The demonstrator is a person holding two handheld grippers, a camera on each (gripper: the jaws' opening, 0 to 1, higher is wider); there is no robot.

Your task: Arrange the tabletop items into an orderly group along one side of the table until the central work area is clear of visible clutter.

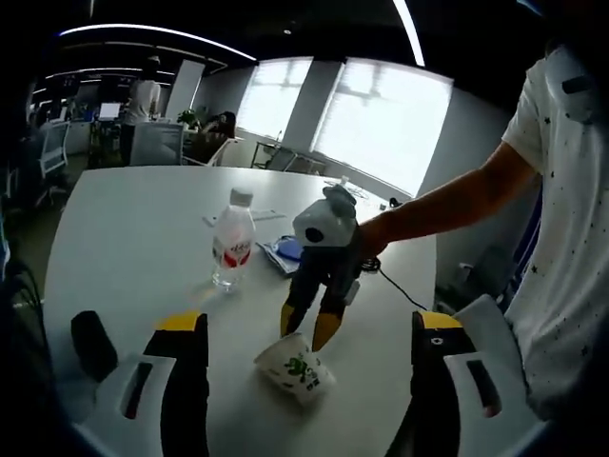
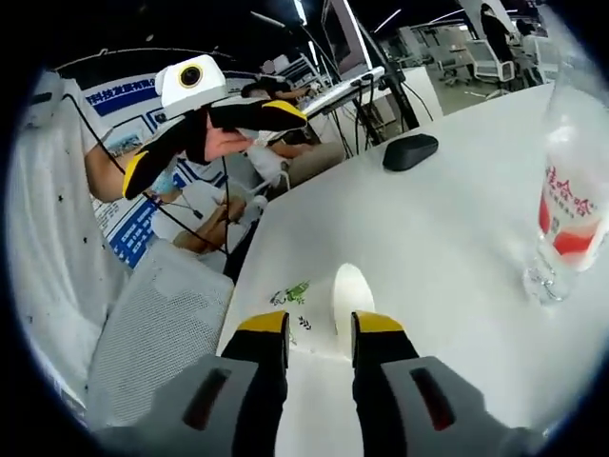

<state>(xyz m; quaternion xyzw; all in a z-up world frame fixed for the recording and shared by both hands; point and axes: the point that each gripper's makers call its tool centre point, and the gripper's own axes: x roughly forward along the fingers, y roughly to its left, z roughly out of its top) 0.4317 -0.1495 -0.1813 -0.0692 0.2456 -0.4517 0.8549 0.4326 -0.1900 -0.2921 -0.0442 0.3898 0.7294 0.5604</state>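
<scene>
Paper cup (image 1: pixel 295 368) with a green leaf print lies on its side near the tabletop (image 1: pixel 133 238) edge closest to the person, and the right claw (image 1: pixel 311 335) pinches its rim, one tip inside the mouth and one outside; in the right gripper view the jaws stand narrow about that rim. Left claw (image 1: pixel 300 381) stands wide and holds nothing, hovering off the same edge. Water bottle (image 1: pixel 233 240) with a red label stands upright toward the middle, a black mouse (image 2: pixel 410 151) lies farther along, and a blue-and-white packet (image 1: pixel 283 250) sits beyond the bottle.
</scene>
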